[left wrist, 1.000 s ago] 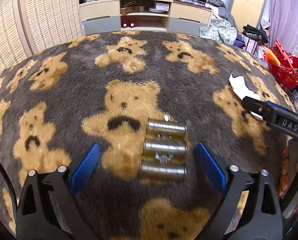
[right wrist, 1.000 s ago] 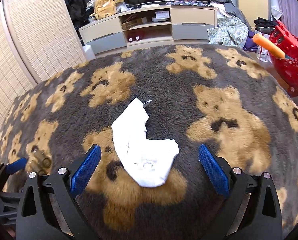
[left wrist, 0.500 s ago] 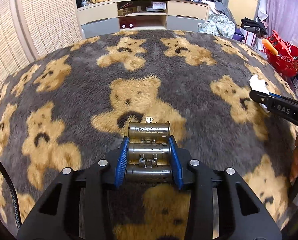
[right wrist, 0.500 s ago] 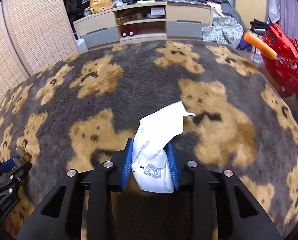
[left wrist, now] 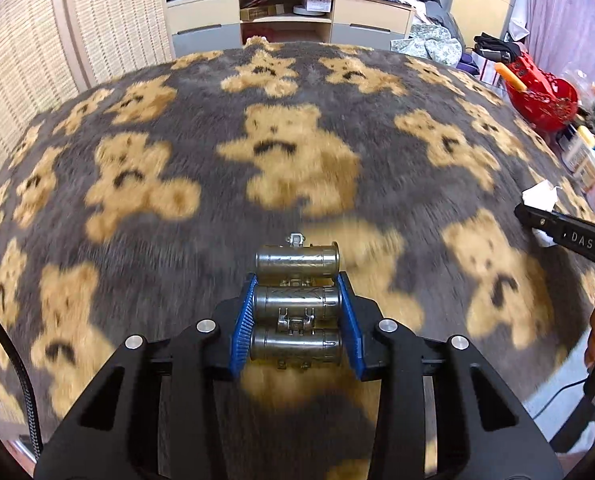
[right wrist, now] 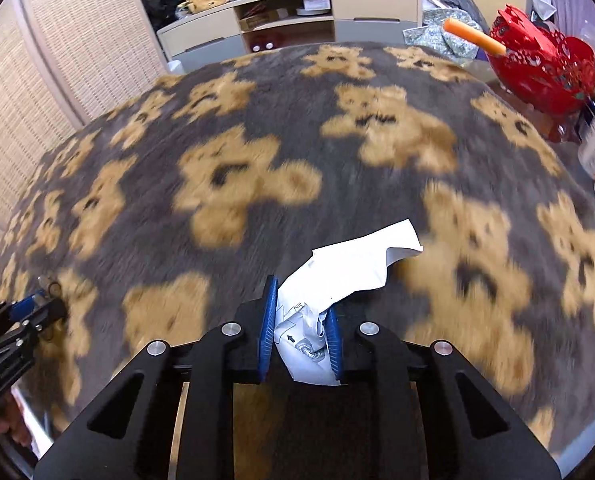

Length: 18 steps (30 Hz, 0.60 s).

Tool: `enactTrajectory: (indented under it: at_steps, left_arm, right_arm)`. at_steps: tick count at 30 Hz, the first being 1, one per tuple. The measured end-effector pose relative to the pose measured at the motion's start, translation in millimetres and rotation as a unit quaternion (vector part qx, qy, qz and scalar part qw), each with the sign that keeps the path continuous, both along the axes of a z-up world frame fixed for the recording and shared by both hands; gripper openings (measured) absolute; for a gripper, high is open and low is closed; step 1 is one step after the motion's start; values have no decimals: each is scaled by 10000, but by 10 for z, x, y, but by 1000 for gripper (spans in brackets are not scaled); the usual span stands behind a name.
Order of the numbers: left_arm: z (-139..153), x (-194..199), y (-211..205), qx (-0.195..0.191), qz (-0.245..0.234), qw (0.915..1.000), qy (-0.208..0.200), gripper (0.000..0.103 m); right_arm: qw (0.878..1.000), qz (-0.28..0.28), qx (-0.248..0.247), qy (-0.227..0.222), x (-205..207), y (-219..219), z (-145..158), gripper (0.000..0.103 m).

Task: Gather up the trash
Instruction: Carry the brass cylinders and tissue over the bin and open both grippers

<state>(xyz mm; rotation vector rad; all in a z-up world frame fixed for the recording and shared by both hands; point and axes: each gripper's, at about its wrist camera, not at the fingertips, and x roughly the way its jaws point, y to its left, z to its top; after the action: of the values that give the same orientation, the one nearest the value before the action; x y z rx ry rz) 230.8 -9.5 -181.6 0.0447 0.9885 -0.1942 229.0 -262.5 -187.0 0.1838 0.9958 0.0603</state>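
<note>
Both pieces of trash are shown gripped and carried above the bear-patterned blanket (left wrist: 177,128); the pick-up step is judged complete and the carry to a receptacle is judged to be in hand.

The left tongs (left wrist: 296,326) are clenched on the metal roller piece (left wrist: 296,300), a linked set of three dull cylinders. It is held by its ends across the blue pads (left wrist: 243,322), with the top cylinder projecting beyond the tips. The piece is seen clear of the blanket, whose pile is blurred beneath it.

The right tongs (right wrist: 301,330) are clenched on the crumpled white paper (right wrist: 349,268). Its printed lower part is pinched between the pads, and the loose upper flap is left free, leaning to the right. In the left wrist view the same paper is seen at the tip of the right tongs, at the right edge.

Both tongs are held low and roughly level, pointed forward over the blanket toward the cabinet (left wrist: 289,16), the left well apart from the right.

No bin is identified with certainty; a red basket (right wrist: 545,68) stands beyond the blanket's right edge. The next move is judged to call for steady grips during transport, since the paper flap could catch and the heavy roller piece could slip.
</note>
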Motion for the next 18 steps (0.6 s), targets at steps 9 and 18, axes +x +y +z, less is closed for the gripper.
enactTrajectory:
  at_steps: [9,18]
  left_arm:
    - [-5,-716,125,-314,25,9994,115,36]
    - [-60,-1474,180,-405,18,9991,135,37]
  right_arm:
    - [9992,150,367,104,-822,311,-28,23]
    - [9985,310,446,-112,-1611,465,20,23]
